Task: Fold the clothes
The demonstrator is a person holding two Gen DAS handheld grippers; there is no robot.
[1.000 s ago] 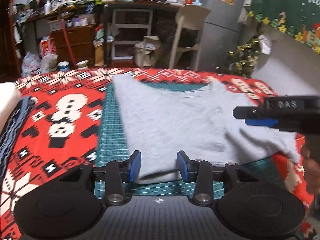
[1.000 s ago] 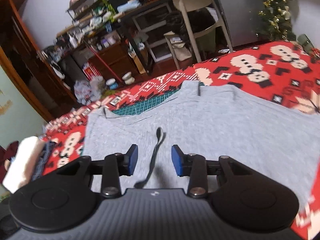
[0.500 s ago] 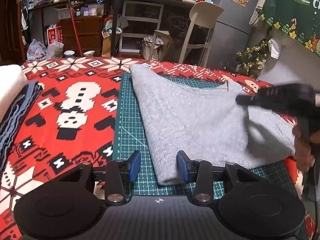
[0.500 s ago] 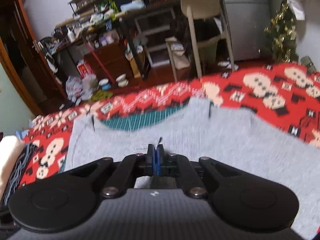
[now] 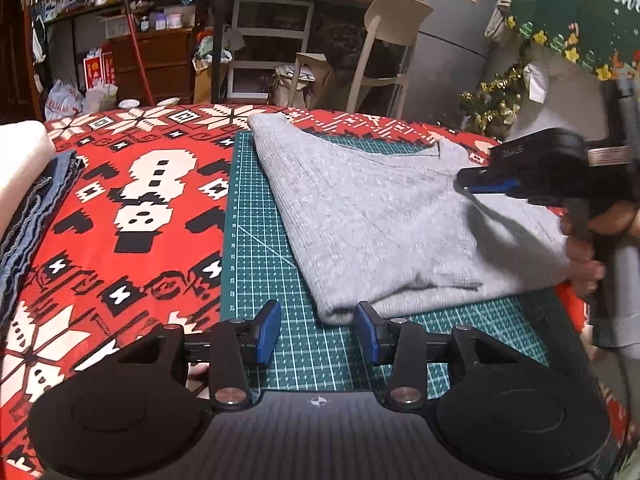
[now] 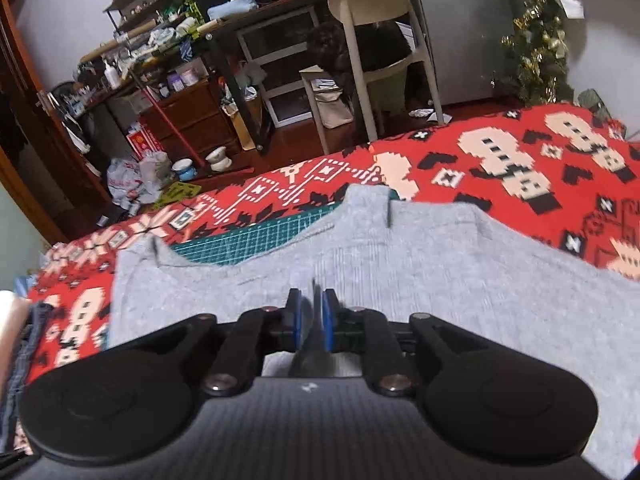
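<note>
A grey knit garment [image 5: 380, 216] lies folded on a green cutting mat [image 5: 260, 264]; its neckline with two short black straps faces the far edge [image 6: 390, 214]. My left gripper [image 5: 318, 334] is open, low over the mat, and the garment's near corner sits just beyond and between its blue pads without touching them. My right gripper [image 6: 311, 316] hovers over the middle of the garment. Its jaws are opening, with a narrow gap and a thin, dark, blurred strap in that gap. From the left wrist view the right gripper [image 5: 460, 184] shows side-on above the cloth.
A red snowman-pattern blanket [image 5: 140, 200] covers the surface under the mat. A stack of folded clothes, cream [image 5: 20, 160] over denim [image 5: 36, 216], sits at the left edge. A person's hand [image 5: 584, 248] holds the right gripper. A chair [image 5: 392, 40] and cluttered shelves stand beyond.
The right gripper's jaws closed on the dark strap, then parted a little. The left gripper drew back to the garment's near corner, and the right gripper shifted across the cloth.
</note>
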